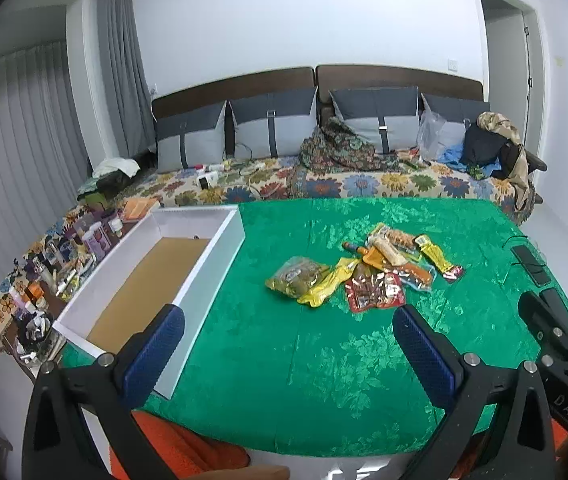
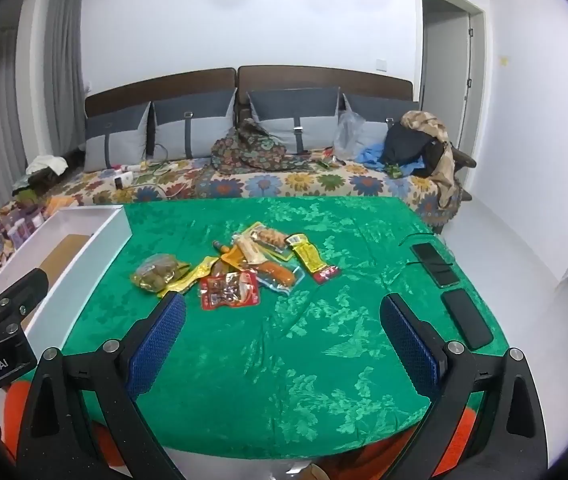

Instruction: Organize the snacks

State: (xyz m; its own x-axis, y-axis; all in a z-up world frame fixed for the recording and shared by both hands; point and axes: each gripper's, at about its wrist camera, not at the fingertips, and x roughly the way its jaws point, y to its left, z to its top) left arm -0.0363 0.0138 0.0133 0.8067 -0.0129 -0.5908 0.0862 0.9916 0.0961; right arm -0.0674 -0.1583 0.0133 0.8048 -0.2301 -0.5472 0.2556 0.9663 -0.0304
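A pile of snack packets point(image 1: 380, 268) point(image 2: 243, 268) lies in the middle of the green tablecloth point(image 1: 324, 360) point(image 2: 284, 360). It includes a clear bag of greenish pieces point(image 1: 296, 276) point(image 2: 155, 272), a red packet point(image 1: 376, 292) point(image 2: 229, 290), yellow packets and an orange sausage point(image 2: 279, 272). A white box point(image 1: 219, 256) point(image 2: 95, 240) with a brown bottom stands empty on the left. My left gripper point(image 1: 288, 314) hovers open near the table's front, short of the pile. My right gripper point(image 2: 282, 300) is open too, with nothing between its fingers.
Two dark phones point(image 2: 434, 260) point(image 2: 466, 318) lie along the table's right side. A flowered sofa point(image 1: 324, 188) with cushions and clothes runs behind the table. Bottles and jars point(image 1: 55, 264) crowd a low surface left of the box. A doorway point(image 2: 448, 80) is at the back right.
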